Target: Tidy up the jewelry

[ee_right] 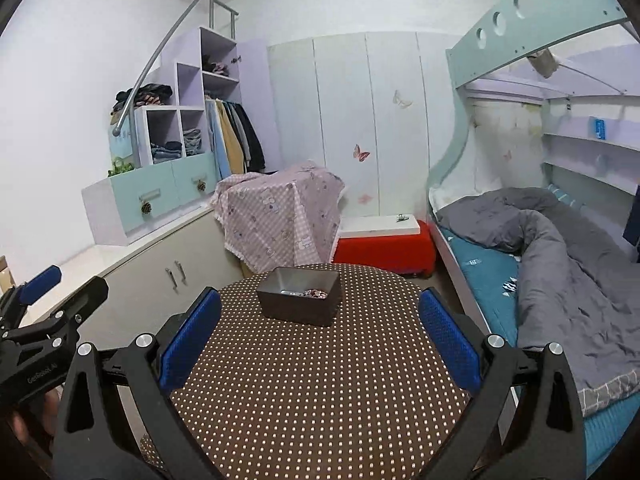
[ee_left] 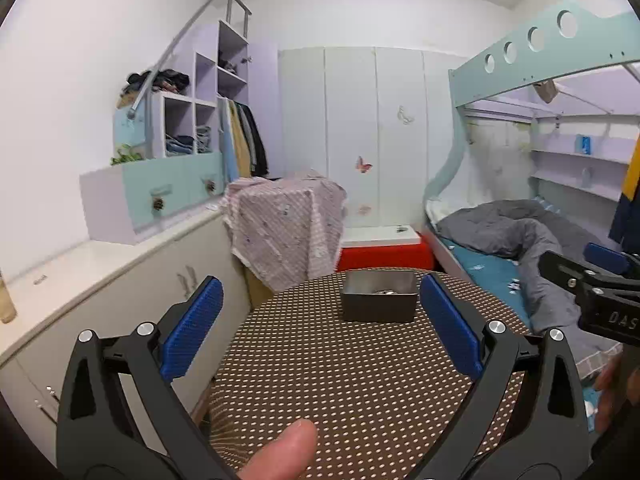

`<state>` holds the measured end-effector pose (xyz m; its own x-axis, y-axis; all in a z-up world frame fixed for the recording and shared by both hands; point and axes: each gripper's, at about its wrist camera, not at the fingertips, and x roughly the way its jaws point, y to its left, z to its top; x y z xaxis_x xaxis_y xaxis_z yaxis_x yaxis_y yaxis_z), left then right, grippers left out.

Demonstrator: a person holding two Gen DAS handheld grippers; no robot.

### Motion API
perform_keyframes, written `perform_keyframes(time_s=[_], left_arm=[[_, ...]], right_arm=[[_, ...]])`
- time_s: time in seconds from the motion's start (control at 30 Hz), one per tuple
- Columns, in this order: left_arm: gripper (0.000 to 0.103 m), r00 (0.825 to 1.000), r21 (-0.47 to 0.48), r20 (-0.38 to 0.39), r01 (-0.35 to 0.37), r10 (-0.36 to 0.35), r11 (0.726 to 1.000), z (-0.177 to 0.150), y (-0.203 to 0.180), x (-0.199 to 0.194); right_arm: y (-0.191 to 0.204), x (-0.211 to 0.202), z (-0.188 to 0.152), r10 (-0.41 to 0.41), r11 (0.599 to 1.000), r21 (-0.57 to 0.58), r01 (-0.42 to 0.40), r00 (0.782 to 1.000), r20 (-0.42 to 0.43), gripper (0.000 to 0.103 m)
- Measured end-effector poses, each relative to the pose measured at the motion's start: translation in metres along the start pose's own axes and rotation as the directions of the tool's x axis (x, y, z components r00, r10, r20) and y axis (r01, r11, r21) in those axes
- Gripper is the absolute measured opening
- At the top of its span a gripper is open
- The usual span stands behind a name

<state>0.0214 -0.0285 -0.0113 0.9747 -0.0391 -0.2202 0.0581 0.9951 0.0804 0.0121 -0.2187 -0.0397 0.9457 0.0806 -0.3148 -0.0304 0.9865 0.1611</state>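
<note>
Jewelry [ee_right: 310, 293] sits in the dark rectangular box [ee_right: 298, 297] at the far side of the round dotted tabletop [ee_right: 320, 380]. From the right wrist view a small cluster lies against the box's near-right inside corner, with something pale and flat beside it; individual pieces too small to tell apart. Left wrist view shows only a metallic glint over the box rim.

Progress, judged: looks close to done, or not started. Rest of the tabletop is bare in both views, no loose pieces visible outside the box. If the job was to gather everything into the box, that's complete as far as visible. If it's sorting pieces out of the box, nothing has been laid out yet. Can't tell which from these frames.

Tools:
- Left tool [ee_left: 322, 322]: blue pads spread wide, nothing between them, touching nothing. Held above the near half of the tabletop, aimed at the box, well short of it. A fingertip [ee_left: 280, 452] shows at the bottom edge of its own view.
- Right tool [ee_right: 320, 334]: same, pads wide apart, empty, no contact. Above the near half of the tabletop, box ahead and slightly left of centre.

The two tools are side by side, each visible at the edge of the other's view.
</note>
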Motion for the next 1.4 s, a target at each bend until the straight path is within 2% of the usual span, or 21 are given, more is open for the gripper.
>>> perform_keyframes(time_s=[0.6,1.0,1.17,1.4], left_arm=[[0.097,0.999,-0.06,-0.029,-0.039,0.038,0.997,-0.012,0.014,-0.023],[0.097,0.999,-0.057,-0.027,-0.031,0.03,0.998,-0.01,0.005,-0.03],[0.097,1.0,-0.085,0.003,-0.004,0.005,0.996,-0.009,0.011,-0.035],[0.097,0.999,-0.077,-0.003,-0.035,0.035,0.996,-0.008,0.011,-0.034]], right_arm=[[0.036,-0.027,-0.012,0.01,0.994,-0.105,-0.005,0.999,0.047,0.095],[0.038,-0.028,-0.013,0.025,0.995,-0.099,-0.02,0.998,0.052,0.095],[0.039,-0.027,-0.014,0.034,0.995,-0.098,-0.029,0.999,0.043,0.095],[0.038,-0.028,-0.014,0.04,0.995,-0.09,-0.036,0.998,0.043,0.095]])
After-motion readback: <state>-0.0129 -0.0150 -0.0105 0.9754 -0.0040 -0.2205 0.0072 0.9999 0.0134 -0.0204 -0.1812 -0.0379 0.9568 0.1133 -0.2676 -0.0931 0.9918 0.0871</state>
